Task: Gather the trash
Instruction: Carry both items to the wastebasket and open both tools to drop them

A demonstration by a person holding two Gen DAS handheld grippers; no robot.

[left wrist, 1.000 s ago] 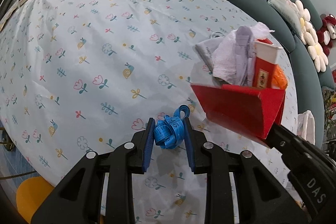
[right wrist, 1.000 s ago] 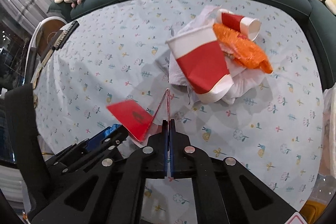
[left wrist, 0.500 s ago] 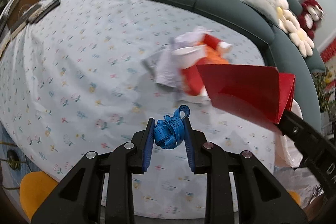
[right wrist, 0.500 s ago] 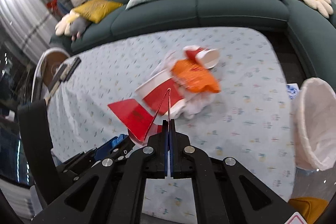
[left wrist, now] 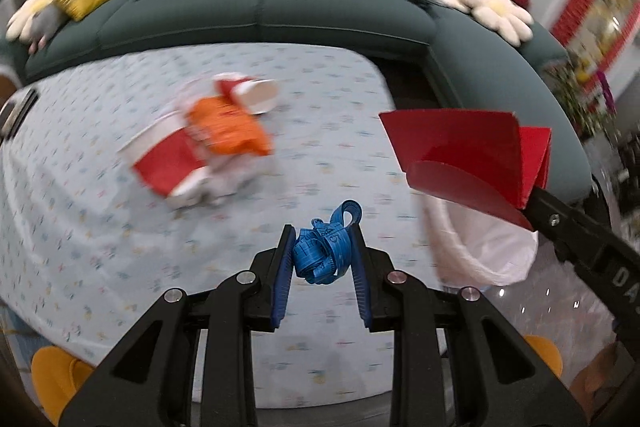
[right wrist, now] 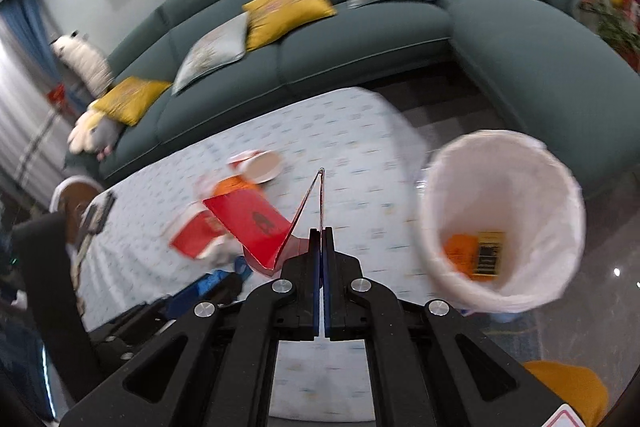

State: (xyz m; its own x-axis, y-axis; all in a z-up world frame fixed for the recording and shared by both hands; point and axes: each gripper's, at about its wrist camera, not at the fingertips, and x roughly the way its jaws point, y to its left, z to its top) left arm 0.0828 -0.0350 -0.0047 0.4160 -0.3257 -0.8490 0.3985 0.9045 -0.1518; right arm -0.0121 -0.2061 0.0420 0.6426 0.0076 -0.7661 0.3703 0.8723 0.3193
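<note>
Bin (right wrist: 560, 187) beside table edge (right wrist: 404, 123), left gripper (left wrist: 320, 259) clamping blue tape (left wrist: 320, 253), right gripper (right wrist: 322, 255) pinching red card (right wrist: 256, 227).

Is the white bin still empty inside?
No, the white bin already has an orange packet lying at its bottom.

White letters "DA" (left wrist: 624, 277), cut off by the frame edge, show on the black body of the right gripper (left wrist: 530, 205) in the left wrist view; a dark emblem on the red folded card (right wrist: 256, 223) and markings on the blue tape measure (left wrist: 322, 253) are too blurred to read
</note>
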